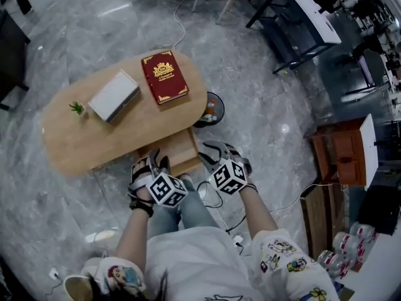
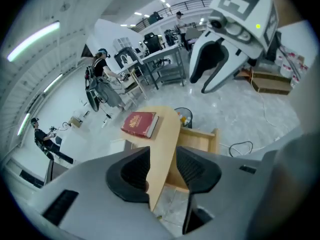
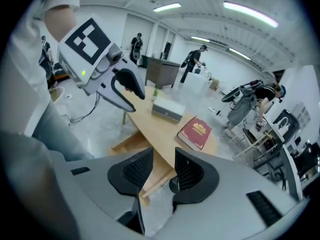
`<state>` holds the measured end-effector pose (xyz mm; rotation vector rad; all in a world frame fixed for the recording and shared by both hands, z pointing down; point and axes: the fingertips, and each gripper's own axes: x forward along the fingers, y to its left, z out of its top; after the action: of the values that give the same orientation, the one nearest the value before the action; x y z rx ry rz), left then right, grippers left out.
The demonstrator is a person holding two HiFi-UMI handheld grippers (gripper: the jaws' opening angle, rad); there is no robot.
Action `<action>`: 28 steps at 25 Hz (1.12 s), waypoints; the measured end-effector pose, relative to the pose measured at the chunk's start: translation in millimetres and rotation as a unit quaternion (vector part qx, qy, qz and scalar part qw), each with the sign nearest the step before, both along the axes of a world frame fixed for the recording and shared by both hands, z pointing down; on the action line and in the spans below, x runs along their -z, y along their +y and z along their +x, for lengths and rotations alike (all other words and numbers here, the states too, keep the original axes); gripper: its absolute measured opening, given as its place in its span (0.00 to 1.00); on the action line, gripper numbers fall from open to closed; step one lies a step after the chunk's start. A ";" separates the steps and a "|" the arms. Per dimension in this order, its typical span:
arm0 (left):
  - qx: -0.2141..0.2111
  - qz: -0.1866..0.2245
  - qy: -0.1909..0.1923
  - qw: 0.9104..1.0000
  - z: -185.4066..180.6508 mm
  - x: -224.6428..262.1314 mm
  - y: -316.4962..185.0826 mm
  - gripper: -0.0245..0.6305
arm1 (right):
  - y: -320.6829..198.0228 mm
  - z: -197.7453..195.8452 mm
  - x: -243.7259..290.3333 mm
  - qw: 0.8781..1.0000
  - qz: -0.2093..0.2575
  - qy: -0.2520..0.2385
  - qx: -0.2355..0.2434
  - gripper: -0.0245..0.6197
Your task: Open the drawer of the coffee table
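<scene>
An oval wooden coffee table [image 1: 125,137] carries a red book [image 1: 164,76], a white box [image 1: 114,95] and a small plant [image 1: 78,108]. Its wooden drawer [image 1: 178,152] stands pulled out from under the near edge. My left gripper [image 1: 150,165] and right gripper [image 1: 217,150] hang side by side high above the drawer, touching nothing. In the left gripper view the left gripper [image 2: 162,171] is open, with the table edge [image 2: 165,134] and drawer [image 2: 200,139] far below. The right gripper [image 3: 161,171] is open too, above the drawer [image 3: 130,144] and book [image 3: 196,133].
A round black bin [image 1: 212,110] with bits in it stands by the table's right end. Cables [image 1: 213,196] trail on the grey marble floor near my legs. A brown wooden cabinet [image 1: 341,149] and a cardboard box [image 1: 319,212] stand at right, a black desk [image 1: 294,24] behind.
</scene>
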<state>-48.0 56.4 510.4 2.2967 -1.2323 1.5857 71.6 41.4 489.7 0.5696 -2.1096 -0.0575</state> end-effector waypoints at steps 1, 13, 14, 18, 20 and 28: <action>0.009 0.009 0.006 1.000 -2.6 11.8 1.1 0.28 | 1.0 -1.1 14.6 1.000 0.004 -0.020 -0.019 0.23; 0.132 0.120 0.119 0.977 -19.7 162.9 17.9 0.25 | 14.2 -5.4 182.6 0.966 0.052 -0.232 -0.099 0.21; 0.140 0.126 0.130 0.973 -20.7 173.1 20.3 0.25 | 15.8 -5.5 193.1 0.964 0.057 -0.241 -0.097 0.21; 0.175 0.150 0.185 0.955 -22.9 209.3 29.2 0.22 | 20.3 0.5 232.2 0.951 0.082 -0.283 -0.097 0.15; 0.192 0.159 0.216 0.944 -21.3 224.5 35.0 0.20 | 24.6 4.9 247.6 0.942 0.087 -0.309 -0.100 0.11; 0.233 0.176 0.302 0.907 -11.3 262.5 57.6 0.16 | 36.0 22.4 260.6 0.915 0.073 -0.376 -0.126 0.06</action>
<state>-59.3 114.0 247.9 2.1622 -1.7767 0.4655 94.0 77.4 229.0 1.0811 -2.7619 0.1815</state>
